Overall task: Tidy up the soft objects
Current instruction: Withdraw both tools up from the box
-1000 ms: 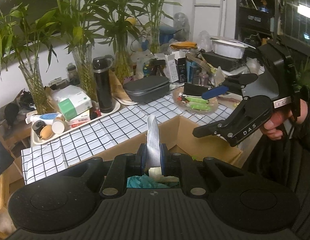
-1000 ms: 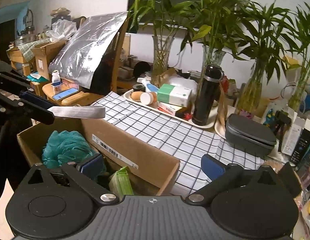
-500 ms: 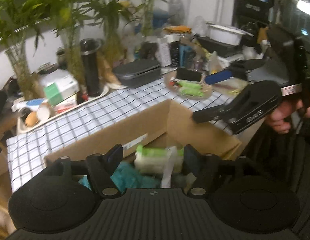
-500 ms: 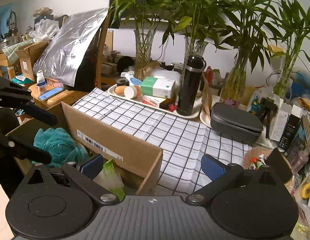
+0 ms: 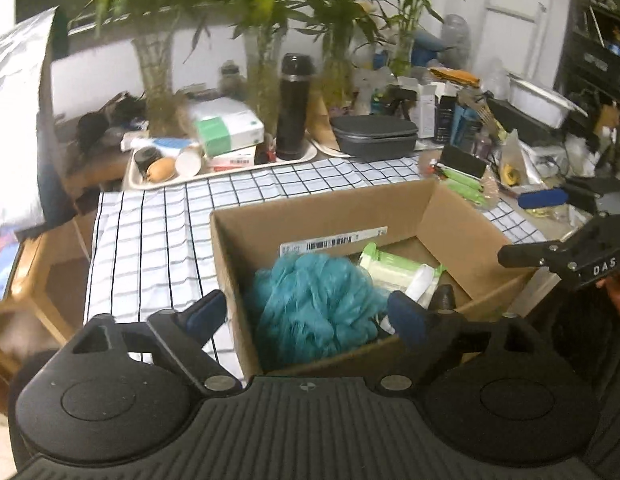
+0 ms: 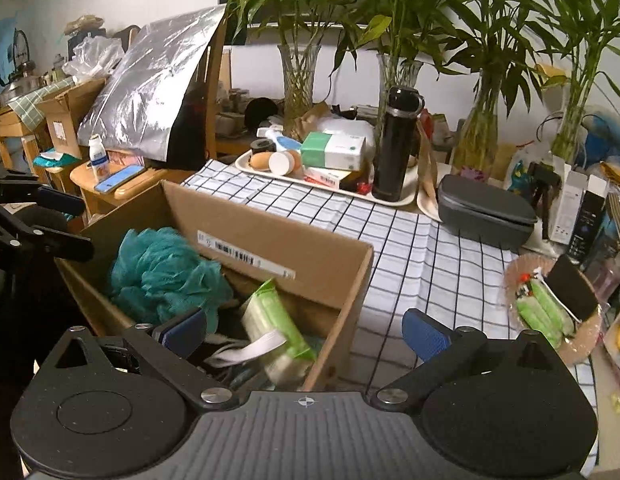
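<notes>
Cardboard is my landmark: the open box (image 5: 330, 216) sits on the bench (image 5: 157, 240) with its checked cloth, and I place everything else from it. Inside the box, toward its left end, lies the teal bath puff (image 5: 314, 304); just beside it, toward the right end, are the green-and-white wipes pack (image 5: 394, 270) and a white elastic strap (image 6: 253, 350) draped across that pack. My left tongs (image 5: 305, 316) hang over the near wall of the box, their jaws opening wide, nothing pinched between them; the puff is below them. My right tongs (image 6: 305, 332) hover at the right end of the box, spread apart and empty, one finger over the box and the other over the cloth. Beyond the far wall of the box stand a black flask (image 6: 396, 144) on a tray (image 6: 406, 200), and a grey case (image 6: 486, 212).
</notes>
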Demonstrator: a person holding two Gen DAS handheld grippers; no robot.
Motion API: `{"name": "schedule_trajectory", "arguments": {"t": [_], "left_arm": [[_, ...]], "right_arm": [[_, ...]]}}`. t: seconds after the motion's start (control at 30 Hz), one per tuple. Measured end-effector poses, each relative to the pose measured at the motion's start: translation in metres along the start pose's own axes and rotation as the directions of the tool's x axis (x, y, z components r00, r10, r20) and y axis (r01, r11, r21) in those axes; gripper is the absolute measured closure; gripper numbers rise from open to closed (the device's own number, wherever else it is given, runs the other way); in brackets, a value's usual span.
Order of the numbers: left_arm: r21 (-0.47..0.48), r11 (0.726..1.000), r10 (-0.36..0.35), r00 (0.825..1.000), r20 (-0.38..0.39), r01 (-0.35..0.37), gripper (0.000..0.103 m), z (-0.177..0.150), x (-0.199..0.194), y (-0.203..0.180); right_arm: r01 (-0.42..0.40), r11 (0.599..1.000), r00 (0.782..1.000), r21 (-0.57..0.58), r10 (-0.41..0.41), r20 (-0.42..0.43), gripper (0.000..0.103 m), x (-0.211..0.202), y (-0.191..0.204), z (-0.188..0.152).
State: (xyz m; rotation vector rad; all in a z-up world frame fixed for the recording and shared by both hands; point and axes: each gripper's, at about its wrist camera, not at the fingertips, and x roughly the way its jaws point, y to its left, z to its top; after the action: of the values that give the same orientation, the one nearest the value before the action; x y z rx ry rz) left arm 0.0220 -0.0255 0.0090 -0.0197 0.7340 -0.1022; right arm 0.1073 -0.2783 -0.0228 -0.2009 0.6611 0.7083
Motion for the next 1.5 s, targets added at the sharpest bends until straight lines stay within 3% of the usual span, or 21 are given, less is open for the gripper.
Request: {"name": "schedule_trajectory", "arguments": {"t": [0.03,0.2,0.5,1.1,1.5], "left_arm": [[-0.008,1.000,-0.007,1.000,0.000,0.007,0.000,-0.001,-0.003,0.000],[-0.028,1.000,-0.008,1.000,-0.023,0.007,0.000,-0.008,-0.011,0.000],[-0.044,0.997,0.070,0.997,-0.011,-0.071,0.000,-0.012,-0.027,-0.003],[-0.056,0.986,0.151,0.984,-0.092,-0.157,0.000,-0.018,-0.023,-0.003],[-0.045,0.986,0.154,0.981,-0.116,-0.160,0.000,-0.022,-0.021,-0.001]], "right_arm": [[0.000,1.000,1.000,0.002,0.000,0.000,0.000,-0.002,0.002,-0.001],[0.019,0.999,1.000,0.027,-0.019,-0.019,0.000,-0.012,0.013,-0.001],[0.106,0.994,0.990,0.025,-0.104,-0.098,0.000,-0.028,0.029,-0.007],[0.061,0.995,0.992,0.076,-0.052,-0.119,0.000,-0.042,0.049,-0.016],[0.082,0.990,0.992,0.112,-0.070,-0.107,0.000,-0.040,0.042,-0.020]]}}
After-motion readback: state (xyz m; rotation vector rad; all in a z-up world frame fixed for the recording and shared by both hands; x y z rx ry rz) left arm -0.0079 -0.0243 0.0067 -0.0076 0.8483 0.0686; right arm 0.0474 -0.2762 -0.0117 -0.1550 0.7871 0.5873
